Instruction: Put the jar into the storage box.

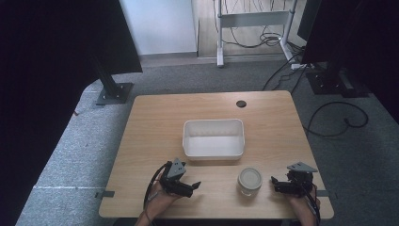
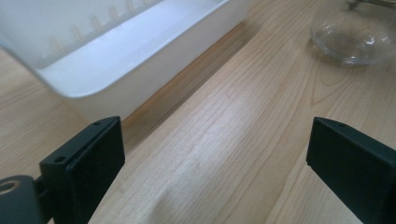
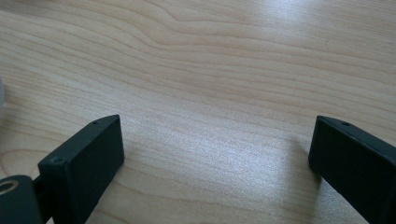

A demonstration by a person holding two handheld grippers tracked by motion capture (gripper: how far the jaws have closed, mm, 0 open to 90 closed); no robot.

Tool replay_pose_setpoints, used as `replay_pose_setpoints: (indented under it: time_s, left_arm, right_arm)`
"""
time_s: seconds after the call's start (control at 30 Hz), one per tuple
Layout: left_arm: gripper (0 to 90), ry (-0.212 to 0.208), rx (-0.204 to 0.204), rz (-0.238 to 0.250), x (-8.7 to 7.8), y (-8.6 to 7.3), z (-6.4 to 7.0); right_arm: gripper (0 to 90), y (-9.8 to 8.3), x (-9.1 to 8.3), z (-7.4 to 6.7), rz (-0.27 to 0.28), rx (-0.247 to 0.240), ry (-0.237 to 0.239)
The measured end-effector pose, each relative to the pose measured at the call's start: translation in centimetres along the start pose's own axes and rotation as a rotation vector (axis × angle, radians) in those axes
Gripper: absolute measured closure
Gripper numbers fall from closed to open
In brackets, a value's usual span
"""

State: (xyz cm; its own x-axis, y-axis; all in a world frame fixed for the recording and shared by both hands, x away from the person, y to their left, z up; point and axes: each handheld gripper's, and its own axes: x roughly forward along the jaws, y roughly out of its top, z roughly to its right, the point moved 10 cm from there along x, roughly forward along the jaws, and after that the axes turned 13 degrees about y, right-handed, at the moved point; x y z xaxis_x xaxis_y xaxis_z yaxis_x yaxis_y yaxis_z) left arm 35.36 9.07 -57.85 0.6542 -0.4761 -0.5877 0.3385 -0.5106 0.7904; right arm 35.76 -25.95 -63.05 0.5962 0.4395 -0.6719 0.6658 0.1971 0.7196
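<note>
A clear glass jar [image 1: 249, 181] with a pale lid stands near the table's front edge; its base [image 2: 353, 39] appears at the top right of the left gripper view. Behind it, at mid-table, sits an empty white plastic bin [image 1: 214, 139] [image 2: 116, 51]. My left gripper [image 1: 192, 188] rests low on the wood left of the jar, jaws wide open with bare wood between them [image 2: 215, 163]. On the jar's right side my right gripper [image 1: 273, 184] [image 3: 215, 163] points toward it, also open and holding nothing.
The wooden table [image 1: 150, 132] has a round cable hole [image 1: 241, 103] at its far edge. Beyond it lie grey carpet, loose cables [image 1: 339, 117], a black stand base [image 1: 114, 92] and a white desk frame [image 1: 251, 28]. Dark screens flank both sides.
</note>
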Motion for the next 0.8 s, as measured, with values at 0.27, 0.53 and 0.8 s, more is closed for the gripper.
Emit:
replay_pose_setpoints:
  time_s: [0.27, 0.53, 0.8]
  left_arm:
    - [3.8, -0.019, 0.014, 0.016, 0.1, 1.0, 1.1]
    - [3.0, -0.036, 0.024, 0.025, 0.3, 1.7, 1.9]
    - [2.8, -0.058, 0.042, 0.030, 0.8, 2.6, 3.0]
  right_arm:
    - [3.0, 0.0, 0.0, 0.0, 0.000, 0.000, 0.000]
    - [3.0, 0.0, 0.0, 0.0, 0.000, -0.001, 0.001]
    - [3.0, 0.0, 0.0, 0.0, -0.001, -0.002, 0.001]
